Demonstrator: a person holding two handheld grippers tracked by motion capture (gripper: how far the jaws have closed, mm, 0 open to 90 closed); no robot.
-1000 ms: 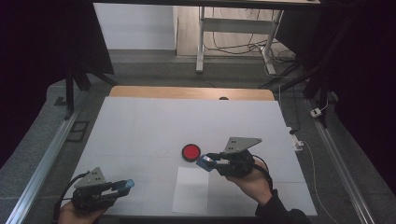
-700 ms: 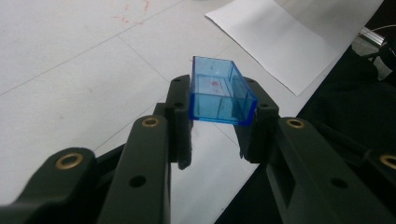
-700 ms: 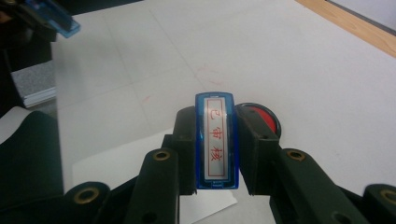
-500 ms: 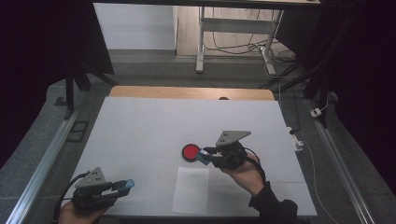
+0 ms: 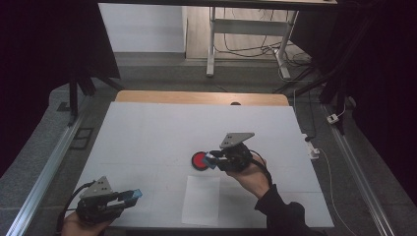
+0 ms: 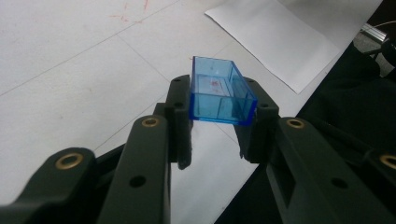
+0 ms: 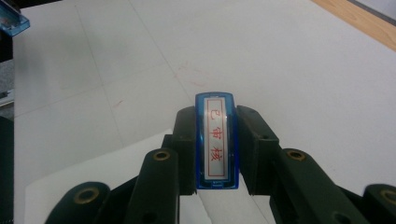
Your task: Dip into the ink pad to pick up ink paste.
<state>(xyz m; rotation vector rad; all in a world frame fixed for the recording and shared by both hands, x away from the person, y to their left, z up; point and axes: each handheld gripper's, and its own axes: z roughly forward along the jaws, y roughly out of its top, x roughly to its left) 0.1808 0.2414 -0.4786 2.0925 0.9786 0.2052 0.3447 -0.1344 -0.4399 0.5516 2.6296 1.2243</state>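
At the near left edge of a white table (image 5: 147, 132), the left gripper (image 5: 129, 196) is clamped on a clear blue plastic cap (image 6: 221, 91), a hollow box with its open side toward the camera in the left gripper view. A plain white paper sheet (image 5: 201, 200) lies flat on the table to its right, near the front edge, with nothing between the two. Beyond the sheet sits a round red ink pad (image 5: 199, 159), and the right gripper (image 5: 212, 160) hangs right at the pad's right side, squeezing a blue rectangular stamp (image 7: 216, 140) whose white label bears red characters in a red frame. A strip of bare wood (image 5: 201, 97) edges the table's far side, with cables on the floor behind. Compared with a second ago, the right gripper has moved left and forward, closing on the ink pad, while the left one has kept its place.
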